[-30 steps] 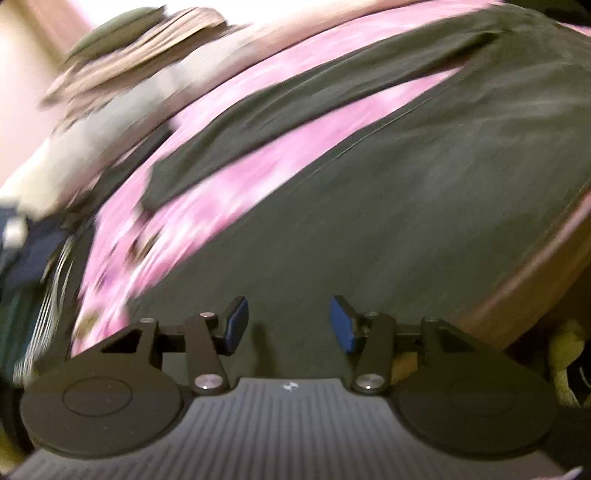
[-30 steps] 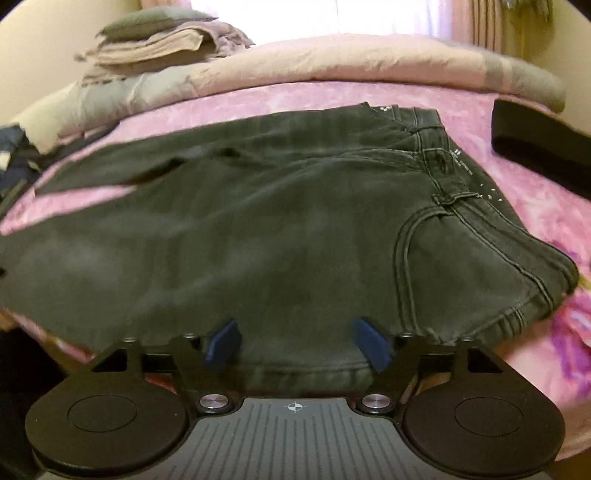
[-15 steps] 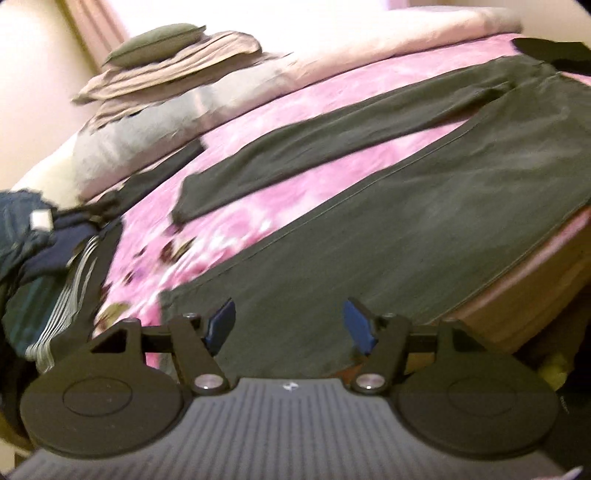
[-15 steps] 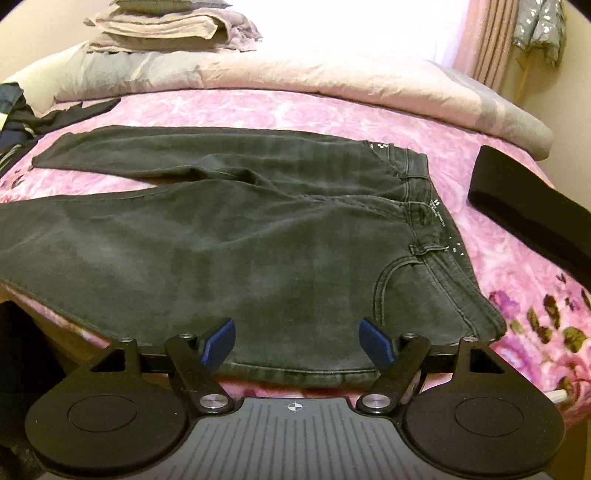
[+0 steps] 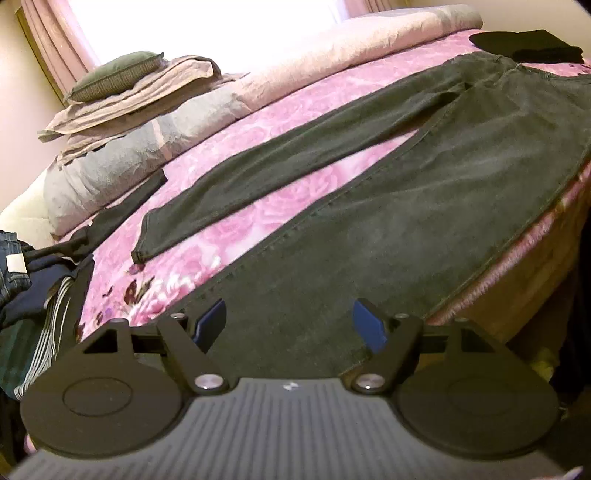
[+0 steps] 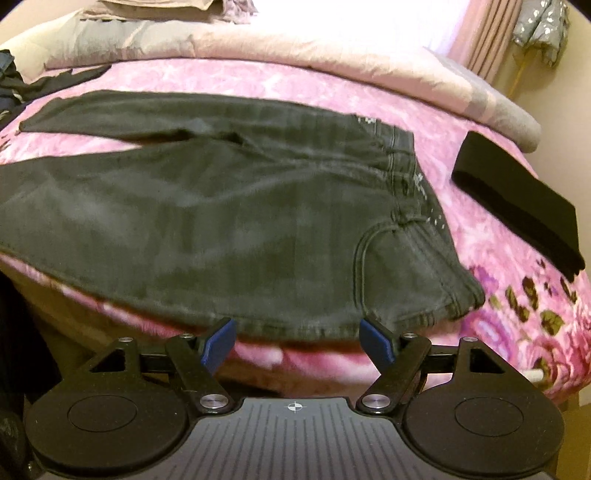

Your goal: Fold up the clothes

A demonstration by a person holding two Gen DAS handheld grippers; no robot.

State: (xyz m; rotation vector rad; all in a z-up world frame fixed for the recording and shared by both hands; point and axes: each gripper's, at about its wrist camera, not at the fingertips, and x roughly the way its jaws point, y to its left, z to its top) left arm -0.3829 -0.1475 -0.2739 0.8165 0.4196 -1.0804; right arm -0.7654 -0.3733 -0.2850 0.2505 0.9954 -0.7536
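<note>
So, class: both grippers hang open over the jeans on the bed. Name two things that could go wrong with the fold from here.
1. The near leg of the dark jeans overhangs the bed edge; a careless pull might drag it off.
2. The open left gripper and right gripper may pinch the pink floral bedspread along with the denim.

Before us, our wide bed in pink floral bedspread (image 5: pixel 280 199), bright curtained window (image 5: pixel 207 26), cream walls (image 6: pixel 561 107).

Strong glare from the window (image 5: pixel 221 33) behind the bed; jeans (image 6: pixel 240 221) slightly motion-blurred, edges bent and vignetted by fisheye
</note>
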